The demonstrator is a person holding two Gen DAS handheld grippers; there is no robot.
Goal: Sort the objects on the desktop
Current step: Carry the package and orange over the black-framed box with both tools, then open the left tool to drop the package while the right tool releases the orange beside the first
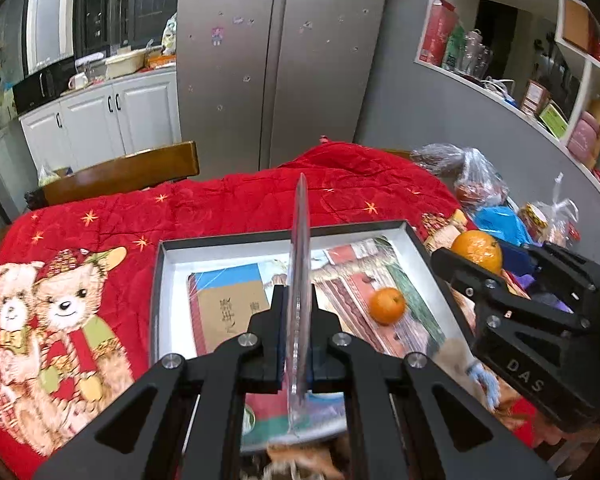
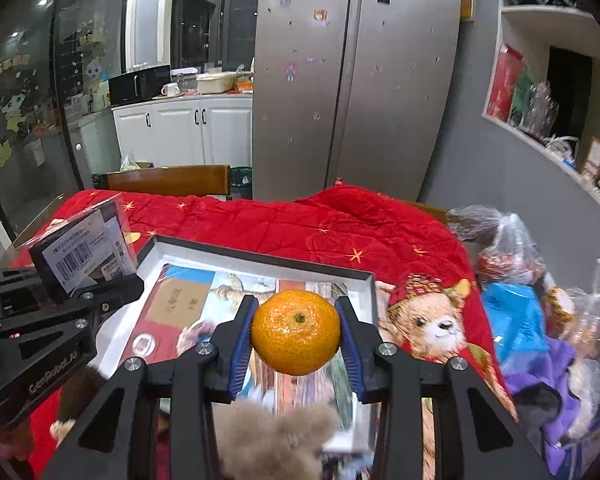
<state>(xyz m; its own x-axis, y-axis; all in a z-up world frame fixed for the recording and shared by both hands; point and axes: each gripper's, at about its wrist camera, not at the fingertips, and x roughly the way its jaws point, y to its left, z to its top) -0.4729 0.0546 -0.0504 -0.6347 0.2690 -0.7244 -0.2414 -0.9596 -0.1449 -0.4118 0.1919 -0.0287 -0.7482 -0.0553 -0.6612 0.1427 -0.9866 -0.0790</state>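
My left gripper (image 1: 298, 308) is shut on a clear plastic case (image 1: 299, 280), seen edge-on, held above a shallow box (image 1: 168, 280) with printed cards inside. A small orange (image 1: 387, 305) lies in the box. My right gripper (image 2: 296, 332) is shut on a larger orange (image 2: 296, 332) above the same box (image 2: 364, 284). In the right wrist view the left gripper (image 2: 80, 300) holds the case (image 2: 88, 248), which has a barcode label. In the left wrist view the right gripper (image 1: 496, 264) holds its orange (image 1: 477, 250) at the box's right side.
A red bear-print cloth (image 1: 80, 240) covers the table. Plastic bags with food (image 1: 476, 184) and a blue bag (image 2: 512, 312) are piled at the right. A furry toy (image 2: 272, 440) sits at the near edge. A wooden chair (image 1: 120, 174) stands behind the table.
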